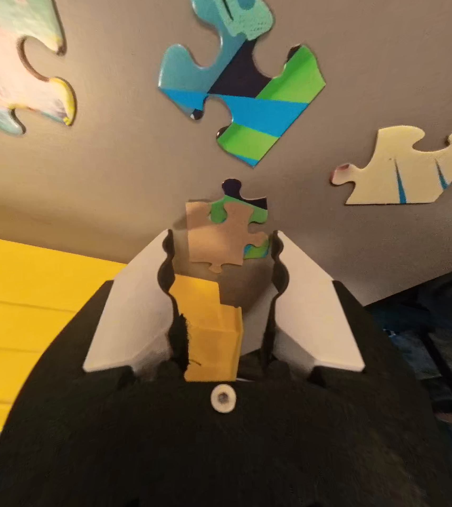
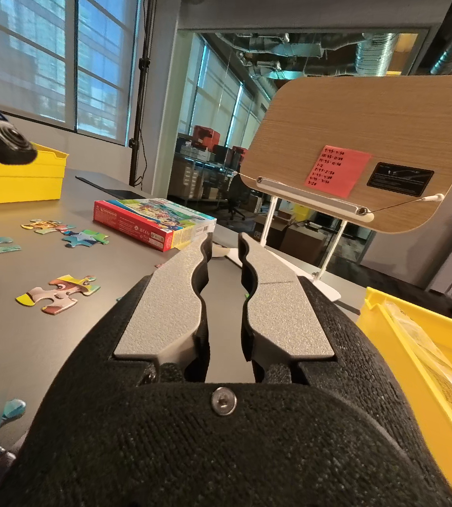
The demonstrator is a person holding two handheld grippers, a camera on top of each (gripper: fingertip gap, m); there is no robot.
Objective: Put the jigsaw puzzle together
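My left gripper (image 1: 222, 233) points down at the grey table (image 1: 109, 178) with its fingers wide apart. A puzzle piece showing its plain brown back (image 1: 216, 241) lies between the fingertips, and neither pad touches it. It partly covers a green, blue and dark piece (image 1: 235, 203). A larger blue and green piece (image 1: 246, 96) lies just beyond. My right gripper (image 2: 225, 241) hovers low over the table with a narrow gap between its fingers and nothing in it. It points toward a red puzzle box (image 2: 150, 222).
A cream piece (image 1: 400, 175) lies to the right and a pale piece (image 1: 13, 68) to the left. A yellow bin (image 1: 27, 315) is at the left gripper's left. A wooden stand (image 2: 356, 164), a second yellow bin (image 2: 425, 370) and loose pieces (image 2: 60, 293) surround the right gripper. Some 40 centimeters of space lies between my two pairs of fingers.
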